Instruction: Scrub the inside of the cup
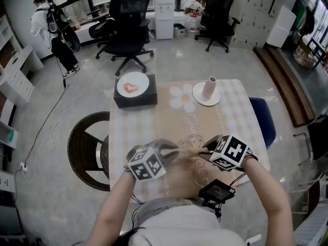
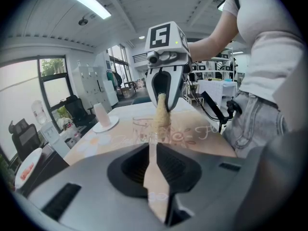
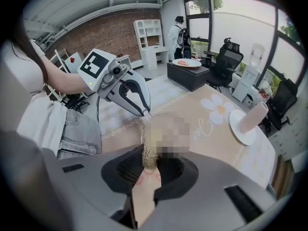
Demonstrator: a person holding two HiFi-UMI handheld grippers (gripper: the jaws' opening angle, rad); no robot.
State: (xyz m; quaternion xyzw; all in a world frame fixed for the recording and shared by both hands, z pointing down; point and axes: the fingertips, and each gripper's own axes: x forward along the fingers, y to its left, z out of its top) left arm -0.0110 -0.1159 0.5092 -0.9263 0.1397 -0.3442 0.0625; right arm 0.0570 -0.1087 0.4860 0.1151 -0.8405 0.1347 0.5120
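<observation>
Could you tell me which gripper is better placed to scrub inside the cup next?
Right. The right gripper grips the tan scrubber, whose tip is at the mouth of the cup. The left gripper is clamped on the cup's rim, steadying it, so it likely should not let go.

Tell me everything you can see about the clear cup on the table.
The clear cup looks like glass: short, see-through, upright on the beige table runner between both tools. The left tool appears closed on its rim. A beige bristly scrubber, held by the right tool, dips into its mouth.
</observation>
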